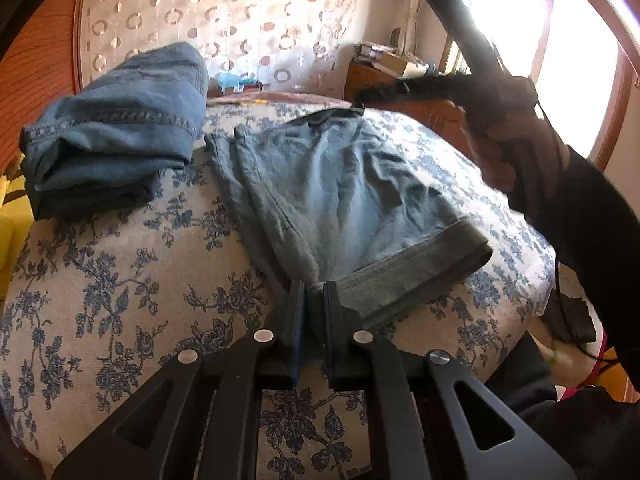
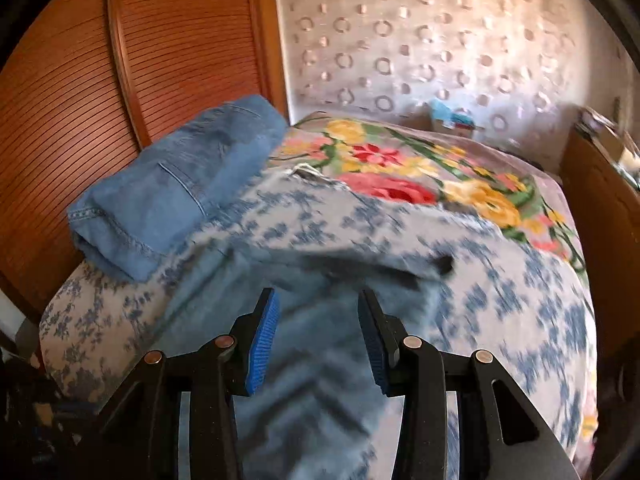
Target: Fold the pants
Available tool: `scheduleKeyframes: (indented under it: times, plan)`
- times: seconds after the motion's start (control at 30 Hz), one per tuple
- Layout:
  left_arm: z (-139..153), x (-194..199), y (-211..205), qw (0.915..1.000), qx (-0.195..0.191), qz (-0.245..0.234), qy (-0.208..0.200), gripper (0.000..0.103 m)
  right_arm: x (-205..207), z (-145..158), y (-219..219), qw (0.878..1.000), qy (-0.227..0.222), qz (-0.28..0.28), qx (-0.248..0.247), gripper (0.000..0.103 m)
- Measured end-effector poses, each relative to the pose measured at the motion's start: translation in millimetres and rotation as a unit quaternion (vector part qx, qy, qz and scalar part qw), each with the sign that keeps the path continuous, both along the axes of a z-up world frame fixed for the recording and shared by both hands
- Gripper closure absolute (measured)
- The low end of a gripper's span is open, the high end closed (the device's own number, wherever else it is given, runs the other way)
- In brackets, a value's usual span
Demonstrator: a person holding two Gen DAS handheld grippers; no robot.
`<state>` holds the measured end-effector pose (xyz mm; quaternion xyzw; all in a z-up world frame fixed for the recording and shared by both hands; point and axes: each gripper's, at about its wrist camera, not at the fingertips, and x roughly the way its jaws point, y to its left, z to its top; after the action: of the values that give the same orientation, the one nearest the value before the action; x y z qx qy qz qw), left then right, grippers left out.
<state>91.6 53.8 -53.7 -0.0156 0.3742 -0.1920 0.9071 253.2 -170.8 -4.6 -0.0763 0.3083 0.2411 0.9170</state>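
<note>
Left wrist view first: the left gripper (image 1: pixel 311 292) is pinched tight on the near hem corner of the pants (image 1: pixel 336 200), light blue-grey denim spread flat across the floral bedspread (image 1: pixel 120 280). The cloth bunches right where the jaws meet. A second, darker pair of folded jeans (image 1: pixel 116 136) sits off to the left on the bed, apart from the pants. Over on the right you can see the person's right hand (image 1: pixel 516 136) gripping the handle of the right gripper (image 1: pixel 362 100), whose tip hangs just over the far waistband end — backlit by the window (image 1: pixel 576 60), so it's mostly a dark silhouette and I can't tell from here how its jaws stand.

Right wrist view: the right gripper (image 2: pixel 318 300) has its blue pads (image 2: pixel 262 340) parted with nothing clamped — the pants (image 2: pixel 320 360) just lie underneath between the fingers. Everything here is motion-blurred, so the waistband details are mush. The folded jeans (image 2: pixel 176 188) are at upper left, and a bright flowered blanket (image 2: pixel 420 172) lies past the bedspread (image 2: pixel 520 300).
</note>
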Motion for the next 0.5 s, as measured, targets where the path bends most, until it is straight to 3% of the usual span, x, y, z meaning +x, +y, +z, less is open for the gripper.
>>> scheduleKeyframes:
  times: [0.5]
  plan:
    - [-2.0, 6.8, 7.0, 0.9995, 0.016, 0.011, 0.025, 0.092, -77.1, -35.9, -29.4, 1.000, 0.013, -0.020, 0.008, 0.060]
